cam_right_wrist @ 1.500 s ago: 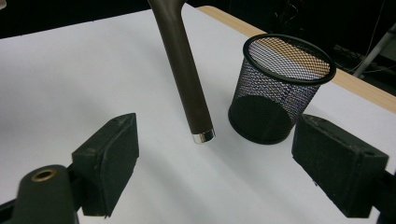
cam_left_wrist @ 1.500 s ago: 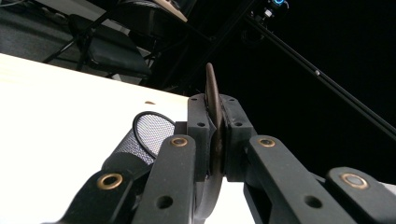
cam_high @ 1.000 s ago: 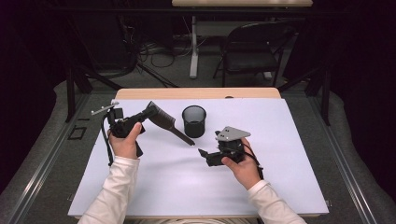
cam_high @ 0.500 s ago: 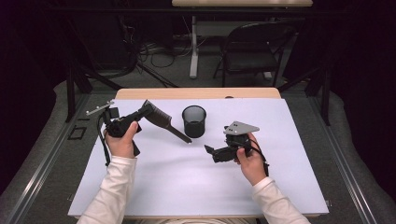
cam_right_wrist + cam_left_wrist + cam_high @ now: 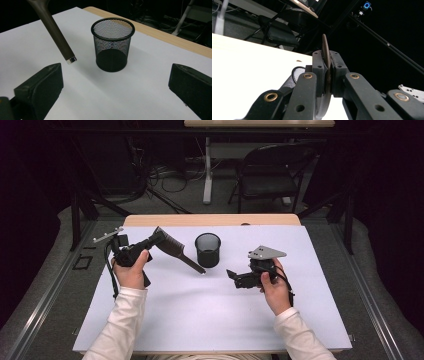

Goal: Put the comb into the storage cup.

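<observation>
Above the white counter (image 5: pixel 210 320), the left gripper (image 5: pixel 156 239) is clamped on the toothed head of a dark brown, stiff, light plastic comb (image 5: pixel 175 252), handle slanting toward the black mesh cup (image 5: pixel 208 249). The right gripper (image 5: pixel 233 276) has just been opening its jaws, nothing between them; its best hold is probably mid-handle.

A person in white long sleeves (image 5: pixel 120 320) works two black handheld grippers, the left gripper (image 5: pixel 129 254) and right gripper (image 5: pixel 241 277), each trailing a black cable; brass-ringed pivots stud the jaw links (a grey three-cornered plate (image 5: pixel 266 252) tops the right).
</observation>
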`<move>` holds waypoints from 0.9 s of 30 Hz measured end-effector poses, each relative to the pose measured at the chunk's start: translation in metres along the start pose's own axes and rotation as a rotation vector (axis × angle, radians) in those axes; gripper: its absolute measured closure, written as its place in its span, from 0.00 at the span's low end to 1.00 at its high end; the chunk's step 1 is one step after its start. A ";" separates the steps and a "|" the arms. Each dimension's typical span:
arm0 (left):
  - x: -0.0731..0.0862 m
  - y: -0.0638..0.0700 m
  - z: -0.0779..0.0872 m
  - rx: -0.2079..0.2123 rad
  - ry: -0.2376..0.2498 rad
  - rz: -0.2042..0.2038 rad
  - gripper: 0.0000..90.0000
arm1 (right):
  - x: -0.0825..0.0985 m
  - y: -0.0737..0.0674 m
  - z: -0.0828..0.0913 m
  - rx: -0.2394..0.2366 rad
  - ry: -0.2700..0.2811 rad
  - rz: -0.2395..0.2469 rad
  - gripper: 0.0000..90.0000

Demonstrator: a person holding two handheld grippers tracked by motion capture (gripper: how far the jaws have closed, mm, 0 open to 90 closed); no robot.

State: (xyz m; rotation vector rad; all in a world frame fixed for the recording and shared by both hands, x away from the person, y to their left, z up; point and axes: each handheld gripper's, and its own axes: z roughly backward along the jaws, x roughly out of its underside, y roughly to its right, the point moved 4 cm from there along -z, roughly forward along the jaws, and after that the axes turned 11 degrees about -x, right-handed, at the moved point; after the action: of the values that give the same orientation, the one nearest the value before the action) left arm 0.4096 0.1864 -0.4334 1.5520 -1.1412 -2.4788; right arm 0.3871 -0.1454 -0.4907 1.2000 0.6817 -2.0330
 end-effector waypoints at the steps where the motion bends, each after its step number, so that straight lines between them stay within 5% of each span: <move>1: -0.001 0.001 0.000 -0.002 0.002 0.003 0.94 | 0.000 0.002 0.001 0.002 -0.001 -0.006 0.00; 27: -0.030 0.018 -0.019 -0.072 -0.119 -0.055 0.94 | -0.002 0.011 0.012 -0.004 0.019 -0.049 0.00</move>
State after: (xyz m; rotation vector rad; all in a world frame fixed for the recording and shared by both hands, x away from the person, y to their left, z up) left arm 0.4329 0.1733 -0.4046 1.4547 -1.0236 -2.6487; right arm 0.3901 -0.1607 -0.4847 1.2129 0.7306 -2.0622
